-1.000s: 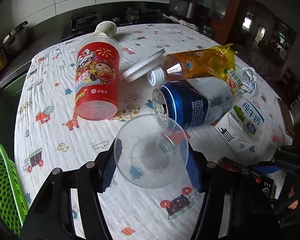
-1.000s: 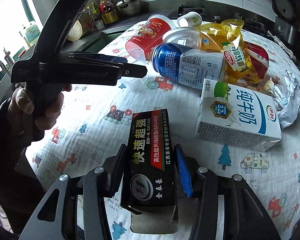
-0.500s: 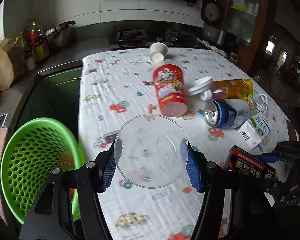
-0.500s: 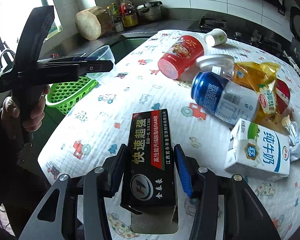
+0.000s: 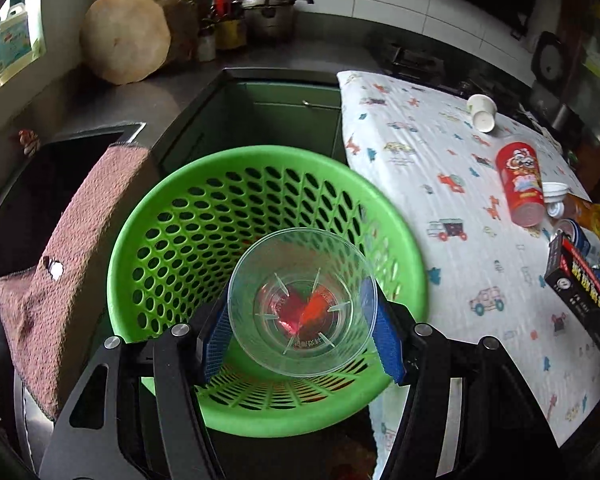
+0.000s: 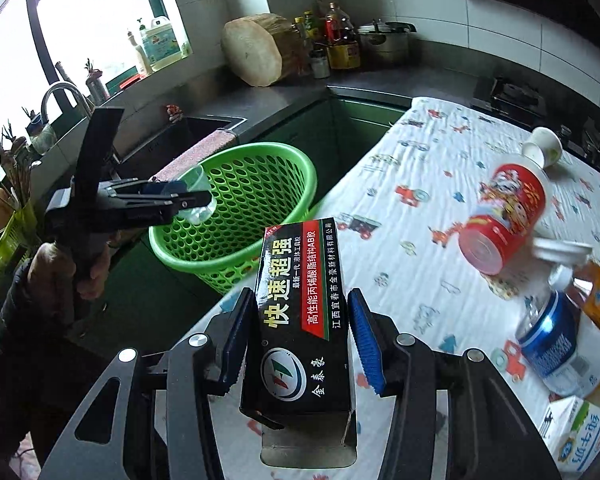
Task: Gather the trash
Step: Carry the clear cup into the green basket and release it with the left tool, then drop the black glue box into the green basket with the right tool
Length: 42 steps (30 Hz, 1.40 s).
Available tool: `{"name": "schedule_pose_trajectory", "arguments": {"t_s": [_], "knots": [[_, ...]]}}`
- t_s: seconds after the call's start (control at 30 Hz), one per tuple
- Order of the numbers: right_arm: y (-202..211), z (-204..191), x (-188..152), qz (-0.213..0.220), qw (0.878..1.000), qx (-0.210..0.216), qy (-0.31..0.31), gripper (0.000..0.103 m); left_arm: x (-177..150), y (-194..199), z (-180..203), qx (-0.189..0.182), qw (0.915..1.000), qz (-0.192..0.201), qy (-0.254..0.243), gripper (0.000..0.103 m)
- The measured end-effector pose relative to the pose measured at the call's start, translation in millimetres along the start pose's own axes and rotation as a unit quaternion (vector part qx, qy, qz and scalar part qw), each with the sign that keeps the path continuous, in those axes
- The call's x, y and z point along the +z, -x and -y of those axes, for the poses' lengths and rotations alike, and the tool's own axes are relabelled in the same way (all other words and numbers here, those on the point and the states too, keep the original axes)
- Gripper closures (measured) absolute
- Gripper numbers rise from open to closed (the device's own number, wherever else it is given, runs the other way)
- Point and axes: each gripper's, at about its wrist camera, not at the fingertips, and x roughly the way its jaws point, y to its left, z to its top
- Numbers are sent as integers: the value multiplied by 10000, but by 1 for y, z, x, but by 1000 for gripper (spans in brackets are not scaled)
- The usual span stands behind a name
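A: Clear plastic cup (image 5: 302, 300) clamped in the left tool (image 5: 300, 316), blue pads pressed on its rim either side, mouth facing the camera. Where does it sit against the green basket (image 5: 148, 208)?

B: Directly over the basket's opening; the perforated wall shows all round it. From the right wrist view the cup (image 6: 198, 196) hangs above the near rim of the basket (image 6: 296, 168), not inside. My judgement: the drop needs only the pads to part.

A: And the black glue box (image 6: 300, 320)?

B: Clamped in the right tool (image 6: 300, 340), long axis running away from the camera, still over the bench (image 6: 400, 240). The basket lies ahead and to the left of it, off the bench edge. The left hand (image 6: 66, 268) is plainly the nearer.

A: Hidden?

B: The basket floor, mostly. Something red shows through the cup base; I can't say what. The box's near end flap is open, contents unseen. The milk carton (image 6: 580, 436) is cut off at the frame edge.
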Motion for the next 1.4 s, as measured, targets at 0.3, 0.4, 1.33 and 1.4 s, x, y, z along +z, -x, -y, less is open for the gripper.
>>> {"name": "schedule_pose_trajectory", "arguments": {"t_s": [0.3,0.4,1.33,1.4], "knots": [[-49,-23,46,-103,9994,216,230,56,-19,-24,-29,39,9988,-343,345,39],[-65,-30,56,-185,9991,264,286,56,-20,-26,-35,-6,9983,-396,439,34],[-156,-71,99,-359,9972,585,286,41,-28,7,-42,41,9985,-76,532,20],[-152,-70,97,-337,9972,598,296,39,-29,7,-42,59,9985,-90,528,20]]}}
